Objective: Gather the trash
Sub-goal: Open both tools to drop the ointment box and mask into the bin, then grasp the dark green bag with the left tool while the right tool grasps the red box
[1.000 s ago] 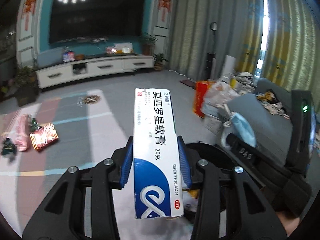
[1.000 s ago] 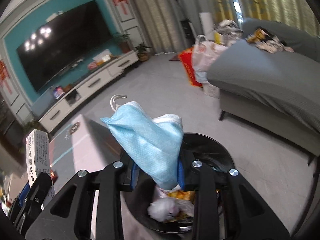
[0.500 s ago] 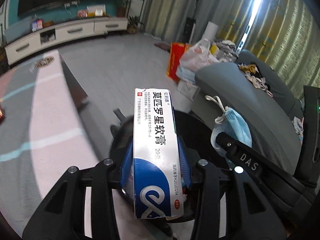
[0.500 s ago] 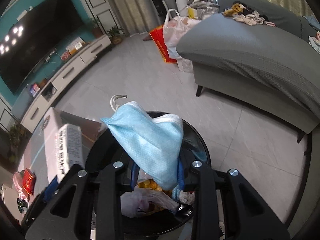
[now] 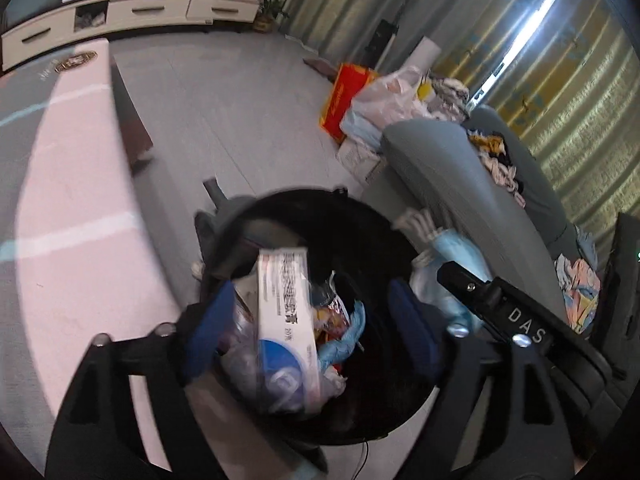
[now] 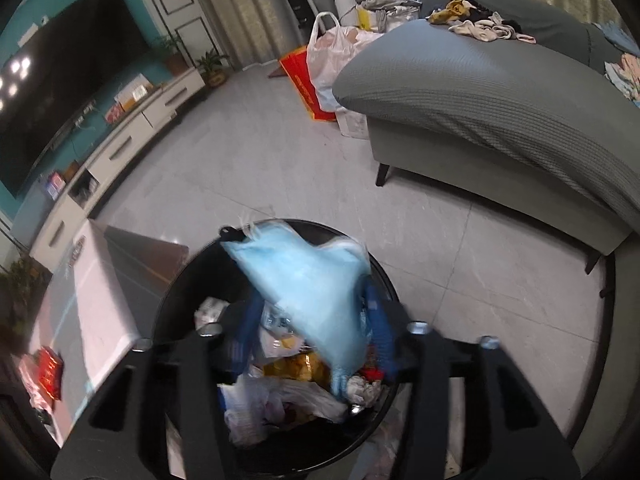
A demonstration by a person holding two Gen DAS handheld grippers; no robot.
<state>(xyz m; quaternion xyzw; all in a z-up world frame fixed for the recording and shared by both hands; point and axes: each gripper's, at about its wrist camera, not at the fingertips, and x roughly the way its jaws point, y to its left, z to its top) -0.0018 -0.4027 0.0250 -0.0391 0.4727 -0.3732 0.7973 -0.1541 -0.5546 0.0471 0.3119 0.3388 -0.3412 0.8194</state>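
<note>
A round black trash bin [image 5: 360, 216] stands on the floor below both grippers, holding wrappers and plastic bags; it also shows in the right wrist view [image 6: 176, 292]. My left gripper [image 5: 312, 324] is open over the bin; the white and blue ointment box [image 5: 286, 320], blurred, is loose between the spread jaws and dropping into the trash. My right gripper [image 6: 316, 332] has its jaws spread; the blue face mask [image 6: 312, 292], blurred, hangs between them above the bin. The mask also shows in the left wrist view [image 5: 460, 256].
A grey sofa [image 6: 500, 92] with clothes stands to the right. A pale low table [image 5: 68, 200] lies left of the bin, with red packets [image 6: 50, 372] on it. Bags and a red box [image 5: 344, 96] sit by the sofa end. A TV cabinet [image 5: 132, 12] lines the far wall.
Both grippers tipped down over the bin and opened. The ointment box left the left jaws and falls into the bin. The mask slips from the right jaws.
</note>
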